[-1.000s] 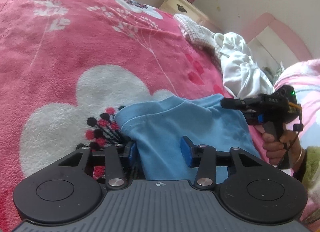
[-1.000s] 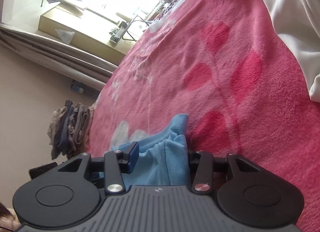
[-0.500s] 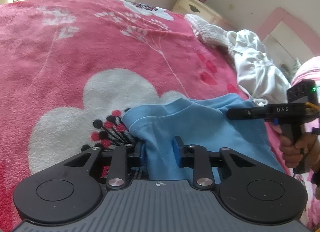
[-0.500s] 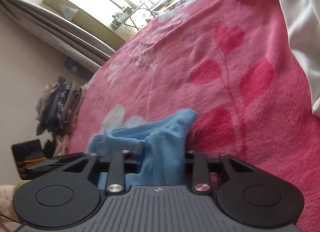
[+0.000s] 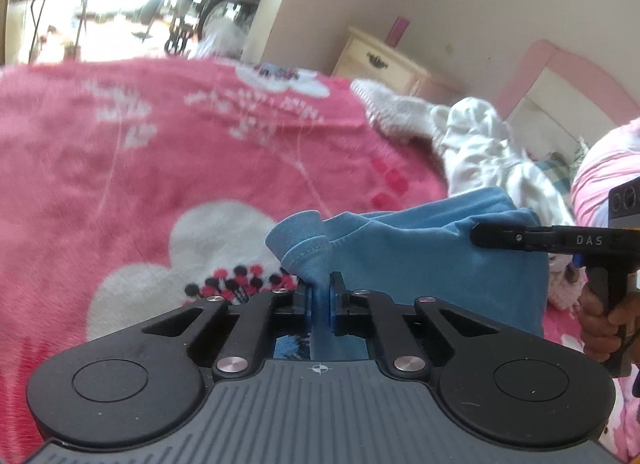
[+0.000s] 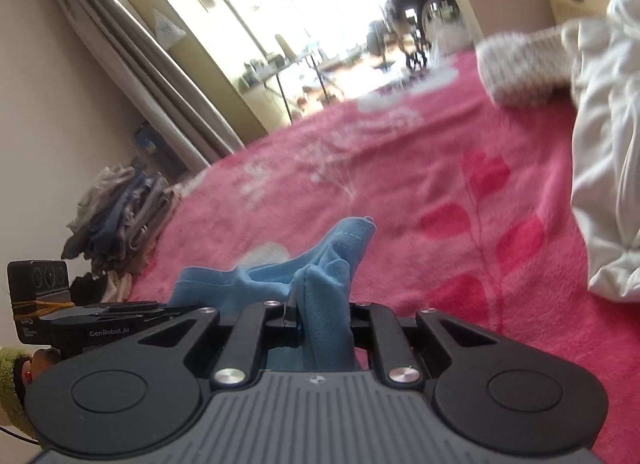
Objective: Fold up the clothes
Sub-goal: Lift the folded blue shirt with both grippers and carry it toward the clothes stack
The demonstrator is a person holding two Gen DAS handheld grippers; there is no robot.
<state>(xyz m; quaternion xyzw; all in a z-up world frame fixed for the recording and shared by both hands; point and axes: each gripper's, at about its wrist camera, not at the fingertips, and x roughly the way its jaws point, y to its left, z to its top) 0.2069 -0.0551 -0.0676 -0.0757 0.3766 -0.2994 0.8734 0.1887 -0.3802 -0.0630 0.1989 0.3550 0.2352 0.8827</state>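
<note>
Light blue knit cotton garment (image 5: 420, 260) hangs bunched just above the pink floral fleece blanket (image 5: 160, 168) near the bed's near edge, hem curled. Left gripper (image 5: 320, 296) fingers clamp one hemmed edge, right gripper (image 6: 320, 316) fingers pinch a gathered corner, probably to spread it for folding. Crumpled white clothes (image 5: 488, 152) lie toward the bed's far right corner.

Blanket (image 5: 120, 168) hot pink w/ white flowers, black & red dot stamens, darker pink leaves; garment (image 5: 420, 260) plain sky blue; crumpled cloth (image 5: 480, 152) white; knit piece (image 6: 520, 64) off-white/grey; grippers black w/ blue pads (image 5: 308, 302); bedside cabinet (image 5: 384, 60) cream.
</note>
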